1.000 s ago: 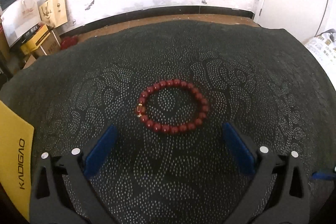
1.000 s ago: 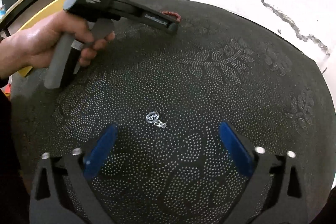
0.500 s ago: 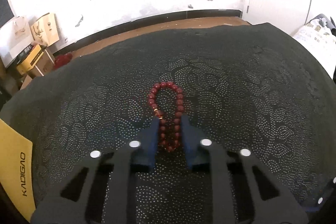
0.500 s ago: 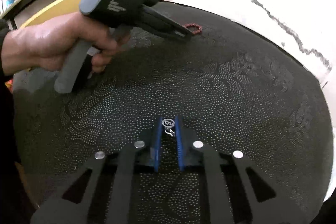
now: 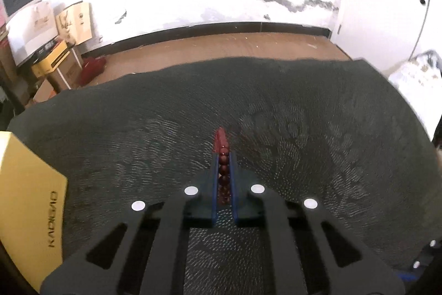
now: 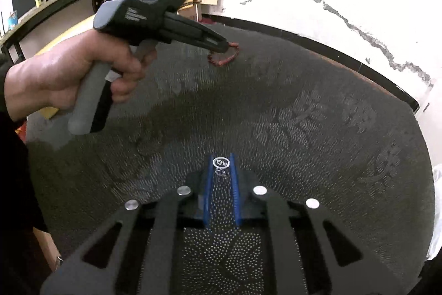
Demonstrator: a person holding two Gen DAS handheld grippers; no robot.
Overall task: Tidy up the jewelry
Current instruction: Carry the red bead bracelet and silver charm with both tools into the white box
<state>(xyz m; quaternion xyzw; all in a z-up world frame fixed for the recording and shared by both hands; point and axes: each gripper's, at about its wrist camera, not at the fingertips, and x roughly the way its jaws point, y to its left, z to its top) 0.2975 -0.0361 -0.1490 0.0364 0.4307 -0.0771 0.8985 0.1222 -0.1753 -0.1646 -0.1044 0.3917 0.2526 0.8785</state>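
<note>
My left gripper (image 5: pixel 223 156) is shut on a dark red bead bracelet (image 5: pixel 222 154), squeezed flat between the blue pads and lifted off the dark patterned cloth (image 5: pixel 138 134). In the right wrist view the bracelet (image 6: pixel 224 57) hangs from the left gripper's tip (image 6: pixel 225 46) above the cloth. My right gripper (image 6: pixel 221 159) is shut on a small silver ring-shaped piece of jewelry (image 6: pixel 221 162), held at the tips of the blue pads just over the cloth (image 6: pixel 317 129).
A yellow box (image 5: pixel 25 201) lies at the cloth's left edge. Cardboard boxes and bags (image 5: pixel 55 46) stand on the floor by the white wall. A desk (image 6: pixel 55 2) is at the far left in the right wrist view.
Both grippers went from open to shut, the left on the bracelet, the right on the silver piece. The left gripper has since lifted the bracelet off the cloth.
</note>
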